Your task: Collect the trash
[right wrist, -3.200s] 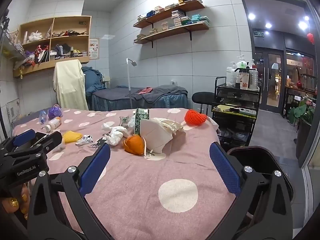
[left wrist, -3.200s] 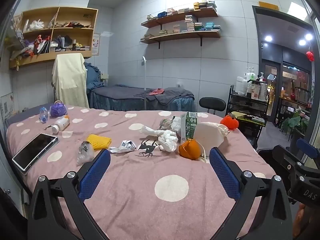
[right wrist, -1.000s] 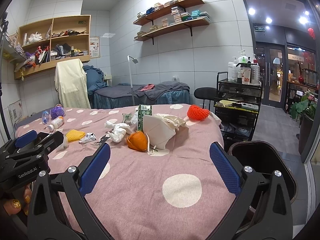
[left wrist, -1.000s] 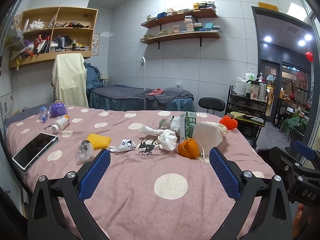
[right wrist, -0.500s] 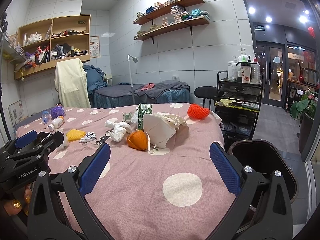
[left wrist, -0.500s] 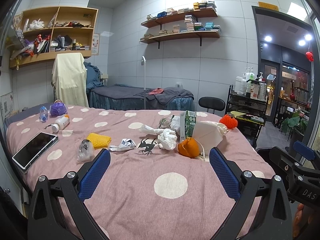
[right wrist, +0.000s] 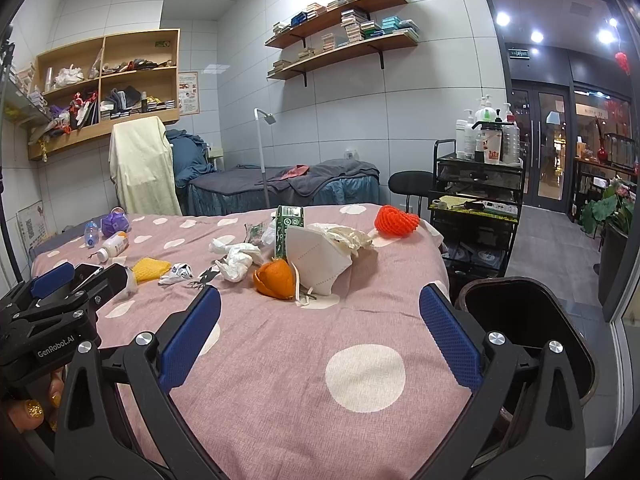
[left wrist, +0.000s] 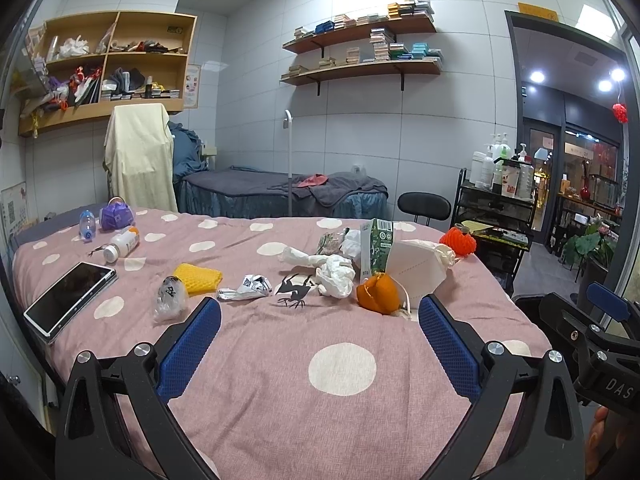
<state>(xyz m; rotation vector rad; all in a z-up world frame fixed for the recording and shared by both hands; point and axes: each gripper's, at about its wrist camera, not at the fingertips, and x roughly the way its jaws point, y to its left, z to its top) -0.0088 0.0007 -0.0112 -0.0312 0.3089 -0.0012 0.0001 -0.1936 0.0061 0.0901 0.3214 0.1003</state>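
Both grippers, left gripper (left wrist: 318,322) and right gripper (right wrist: 320,316), spread wide and empty above the spotted bedspread (right wrist: 304,360); no trash collected: orange peel (right wrist: 275,279), mask (right wrist: 318,258), tissue (right wrist: 238,262) lie left of the bin (right wrist: 524,320)

Bed (left wrist: 344,400) carries everything. Centre cluster: orange peel (left wrist: 378,293) in front, face mask (left wrist: 416,270) touching it on the right, carton (left wrist: 376,250) upright just behind, crumpled tissue (left wrist: 334,272) to its left. Further left: foil wrapper (left wrist: 244,287), sponge (left wrist: 199,277), plastic bag (left wrist: 170,298). Tablet (left wrist: 70,298) near the left edge. Pill bottle (left wrist: 121,249) and small bottle (left wrist: 86,225) far left, behind. Foam net (right wrist: 396,221) at the far right corner. Trash bin (right wrist: 528,322) on the floor right of the bed.
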